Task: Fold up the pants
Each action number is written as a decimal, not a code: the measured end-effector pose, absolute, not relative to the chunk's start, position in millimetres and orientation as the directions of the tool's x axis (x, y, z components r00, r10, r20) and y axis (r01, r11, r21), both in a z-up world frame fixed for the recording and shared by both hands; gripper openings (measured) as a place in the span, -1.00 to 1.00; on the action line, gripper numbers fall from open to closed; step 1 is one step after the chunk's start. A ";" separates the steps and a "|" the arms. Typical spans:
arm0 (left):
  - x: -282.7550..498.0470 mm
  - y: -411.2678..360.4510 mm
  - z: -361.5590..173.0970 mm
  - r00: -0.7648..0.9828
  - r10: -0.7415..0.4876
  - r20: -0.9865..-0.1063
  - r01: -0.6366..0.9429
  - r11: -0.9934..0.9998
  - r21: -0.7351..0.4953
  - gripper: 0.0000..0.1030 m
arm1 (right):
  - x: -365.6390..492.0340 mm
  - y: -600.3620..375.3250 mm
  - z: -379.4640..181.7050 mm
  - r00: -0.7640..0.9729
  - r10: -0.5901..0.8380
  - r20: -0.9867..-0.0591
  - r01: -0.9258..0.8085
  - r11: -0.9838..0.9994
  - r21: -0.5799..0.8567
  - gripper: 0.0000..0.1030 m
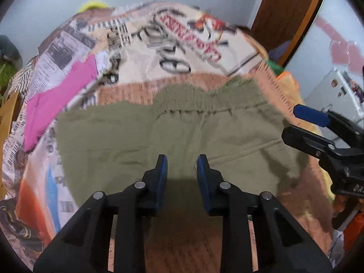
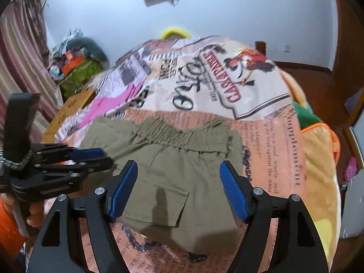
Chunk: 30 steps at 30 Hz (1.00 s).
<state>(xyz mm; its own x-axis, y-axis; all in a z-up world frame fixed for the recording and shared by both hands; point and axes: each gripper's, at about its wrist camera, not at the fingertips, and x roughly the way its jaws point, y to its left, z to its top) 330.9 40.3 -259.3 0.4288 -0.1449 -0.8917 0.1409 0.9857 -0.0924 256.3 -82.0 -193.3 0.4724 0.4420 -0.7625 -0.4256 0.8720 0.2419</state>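
Olive green pants (image 1: 127, 134) lie flat on the printed bedspread (image 1: 182, 45), elastic waistband at the far side; they also show in the right wrist view (image 2: 173, 166) with a flap pocket (image 2: 159, 204) near me. My left gripper (image 1: 182, 161) hovers over the near part of the pants, jaws partly open and empty. It also shows at the left of the right wrist view (image 2: 103, 158). My right gripper (image 2: 178, 170) is wide open and empty above the pants. It shows at the right edge of the left wrist view (image 1: 290, 122).
A pink garment (image 1: 56, 100) lies on the bedspread to the left of the pants. A yellow and orange blanket (image 2: 318, 159) lies along the right edge of the bed. Clutter and a curtain (image 2: 20, 72) stand at the left.
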 end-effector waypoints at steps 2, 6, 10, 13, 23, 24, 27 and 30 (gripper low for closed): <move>334.9 39.5 -275.8 0.401 -0.141 -0.905 0.133 0.986 -0.095 -0.46 | 261.0 -77.4 -211.5 0.415 0.431 -0.801 -0.437 0.867 0.240 0.16; 334.7 41.6 -285.4 0.393 -0.144 -0.908 0.127 0.987 -0.101 -0.46 | 259.6 -72.5 -246.0 0.346 0.399 -0.849 -0.457 0.862 0.219 0.05; 332.2 39.0 -285.4 0.402 -0.128 -0.907 0.138 0.987 -0.078 -0.45 | 252.0 -71.5 -241.2 0.355 0.384 -0.853 -0.473 0.860 0.190 0.03; 328.3 39.7 -283.8 0.410 -0.113 -0.905 0.142 0.988 -0.059 -0.45 | 245.3 -78.8 -238.9 0.353 0.395 -0.848 -0.471 0.858 0.204 0.02; 307.1 48.3 -279.4 0.436 -0.072 -0.897 0.146 0.989 -0.009 -0.45 | 224.5 -105.8 -231.0 0.372 0.378 -0.848 -0.431 0.879 0.203 0.02; 306.2 48.1 -278.8 0.436 -0.066 -0.897 0.146 0.989 -0.002 -0.45 | 222.9 -105.5 -230.0 0.376 0.372 -0.849 -0.430 0.882 0.195 0.02; 303.1 47.3 -275.5 0.439 -0.055 -0.897 0.144 0.990 0.010 -0.45 | 218.9 -108.4 -226.9 0.378 0.362 -0.852 -0.424 0.886 0.188 0.04; 298.5 53.7 -268.7 0.440 -0.065 -0.895 0.131 0.991 -0.007 -0.45 | 217.4 -113.6 -224.0 0.382 0.346 -0.857 -0.413 0.894 0.177 0.06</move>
<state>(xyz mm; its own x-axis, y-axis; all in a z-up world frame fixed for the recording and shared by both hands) 298.5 53.8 -268.7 0.4403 -0.0649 -0.8955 0.1313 0.9913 -0.0073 217.4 -113.6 -224.0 0.3821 0.3465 -0.8567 -0.4126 0.8935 0.1773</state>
